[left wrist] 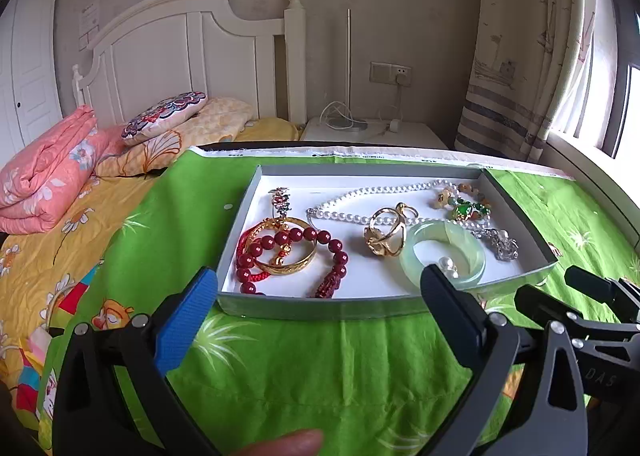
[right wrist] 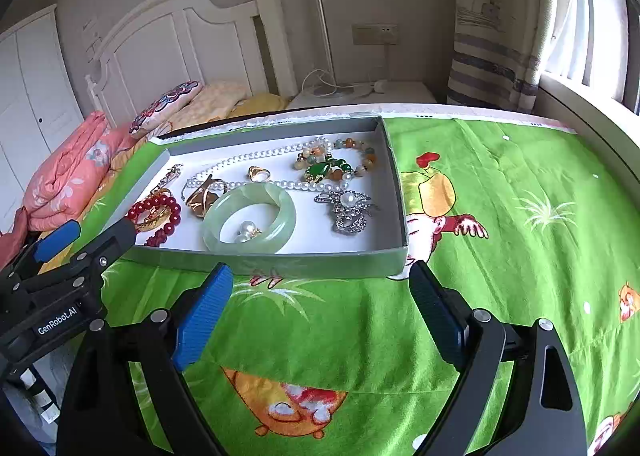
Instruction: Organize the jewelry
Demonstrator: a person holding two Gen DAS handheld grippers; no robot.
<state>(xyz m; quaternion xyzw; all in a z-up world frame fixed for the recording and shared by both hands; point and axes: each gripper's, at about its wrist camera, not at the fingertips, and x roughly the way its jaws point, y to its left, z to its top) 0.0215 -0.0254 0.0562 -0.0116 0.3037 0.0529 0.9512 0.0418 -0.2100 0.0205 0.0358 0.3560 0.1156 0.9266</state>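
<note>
1. We find the jewelry lying loose and partly overlapping in a shallow grey tray (left wrist: 516,280) on a green cartoon cloth (right wrist: 500,192). In the left wrist view, a red bead bracelet (left wrist: 332,246) and a gold bangle (left wrist: 286,256) sit interlaced at 9 o'clock in the tray; a jade bangle (left wrist: 442,252) lies at 5 o'clock, with pearl earrings (right wrist: 246,232) inside its ring.

2. Risk, in our judgement: lifting the red beads would drag the gold bangle along, since the two are entangled.

3. Risk: the pearl necklace (right wrist: 260,154) runs just beside a gold ring (right wrist: 258,174) and meets the green pendant piece (right wrist: 320,170); pulling one end could sweep neighbours across the tray.

4. Risk: the jade bangle looks smooth and hard; a pinch on its rim could slip. The crystal brooch (right wrist: 350,210) may snag.

5. Left gripper (left wrist: 324,288): jaws spread wide, holding nothing, tips over the tray's near wall; contact not confirmed.

6. Right gripper (right wrist: 320,284): likewise spread wide and empty, poised just short of the near wall at 6 o'clock.
</note>
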